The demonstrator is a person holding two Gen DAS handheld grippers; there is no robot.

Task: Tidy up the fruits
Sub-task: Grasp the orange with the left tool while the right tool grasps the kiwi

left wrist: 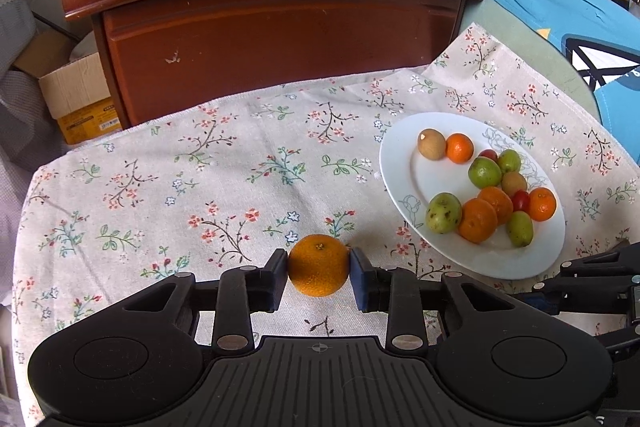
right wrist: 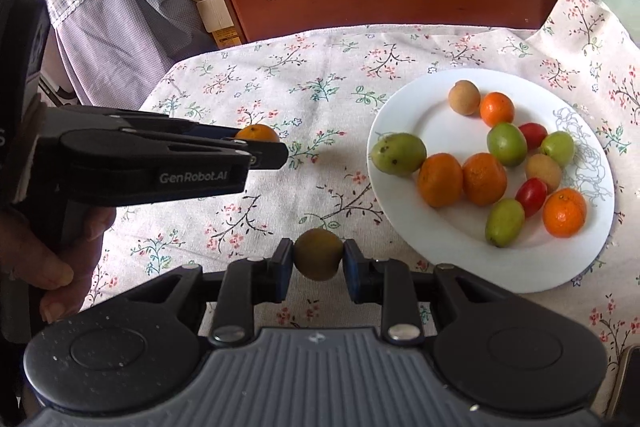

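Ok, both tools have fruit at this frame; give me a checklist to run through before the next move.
1. Left tool shut on the orange, pads on both its sides: ok.
2. Right tool shut on the brown fruit: ok.
3. Orange lifted clear of the cloth: cannot tell.
4. Plate has bare room for more fruit, along its near-left part: ok.
5. Tools apart from each other: ok.
6. Green fruit sits on the plate's left rim and may roll off if bumped: not ok.
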